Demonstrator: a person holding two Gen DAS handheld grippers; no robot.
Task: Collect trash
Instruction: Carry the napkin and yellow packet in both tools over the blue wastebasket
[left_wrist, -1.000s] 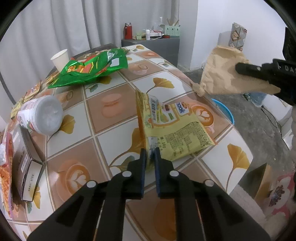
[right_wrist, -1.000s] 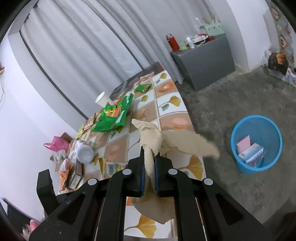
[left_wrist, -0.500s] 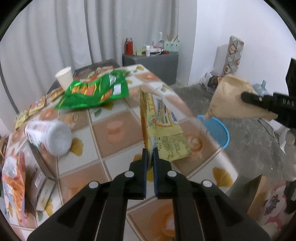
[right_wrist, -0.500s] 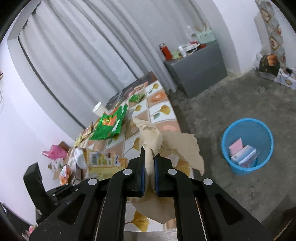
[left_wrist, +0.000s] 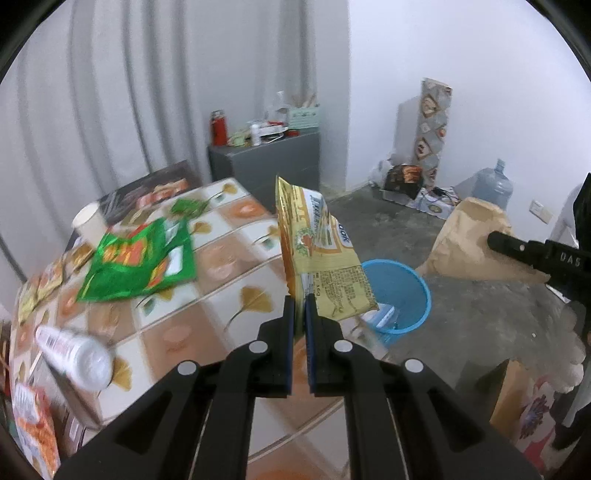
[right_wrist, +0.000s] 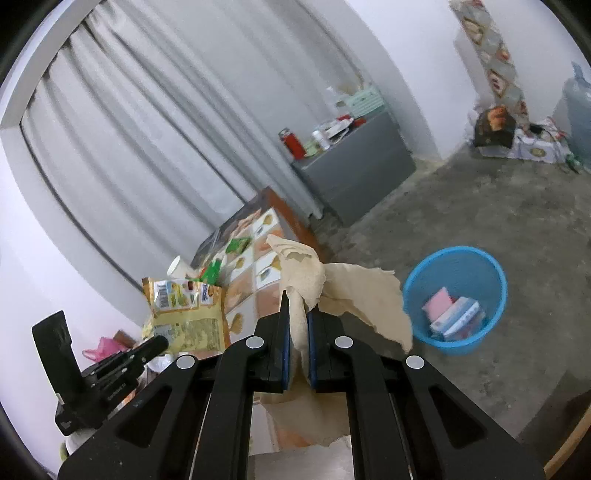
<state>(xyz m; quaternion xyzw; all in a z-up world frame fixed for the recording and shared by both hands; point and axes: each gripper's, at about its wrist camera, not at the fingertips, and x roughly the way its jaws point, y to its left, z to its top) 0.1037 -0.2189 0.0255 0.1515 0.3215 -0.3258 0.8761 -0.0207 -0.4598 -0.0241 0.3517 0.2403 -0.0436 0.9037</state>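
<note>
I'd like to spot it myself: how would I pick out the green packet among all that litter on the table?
Find the table with the tiled ginkgo-leaf cloth in front of the grey curtain. On its far half, just this side of the white paper cup, lies the large crinkled bright green snack bag with red and orange print. It is the biggest flat wrapper there; a much smaller green packet lies beyond it.

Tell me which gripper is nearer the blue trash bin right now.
Right, as far as these views show. The right gripper, shut on brown paper, is off the table edge beside the blue trash bin. The left gripper, holding the yellow wrapper, is over the table.
</note>
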